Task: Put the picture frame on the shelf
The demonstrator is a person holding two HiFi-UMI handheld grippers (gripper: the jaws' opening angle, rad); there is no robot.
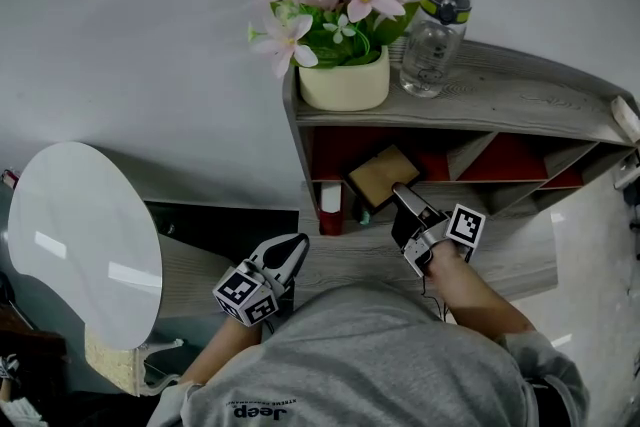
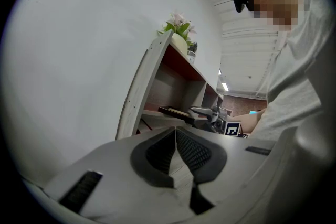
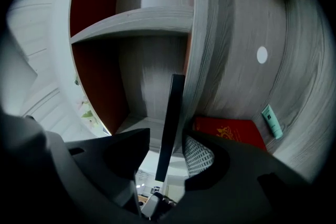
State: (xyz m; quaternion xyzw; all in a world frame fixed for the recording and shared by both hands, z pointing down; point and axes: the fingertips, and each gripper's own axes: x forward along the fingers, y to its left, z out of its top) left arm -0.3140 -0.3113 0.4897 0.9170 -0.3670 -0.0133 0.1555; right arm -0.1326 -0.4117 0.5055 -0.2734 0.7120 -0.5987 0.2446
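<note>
Between the parted jaws of the right hand-held gripper (image 1: pixel 400 192): picture frame (image 1: pixel 383 173), edge-on, unclamped, inside a shelf (image 1: pixel 500 80) compartment.
Risk: frame may topple or slide if a jaw snags it on withdrawal; left hand-held gripper (image 1: pixel 296 244) has jaws together, empty.

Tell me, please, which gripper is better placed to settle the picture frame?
Right: the right gripper has the picture frame between its open fingers inside the shelf; the left gripper hangs back, shut.

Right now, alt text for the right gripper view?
A thin dark-edged picture frame stands edge-on between the open jaws of the right hand-held gripper, neither pad pressing it. Beyond is a grey wooden shelf with red inner panels; a flat red book and teal tube lie at right.
</note>
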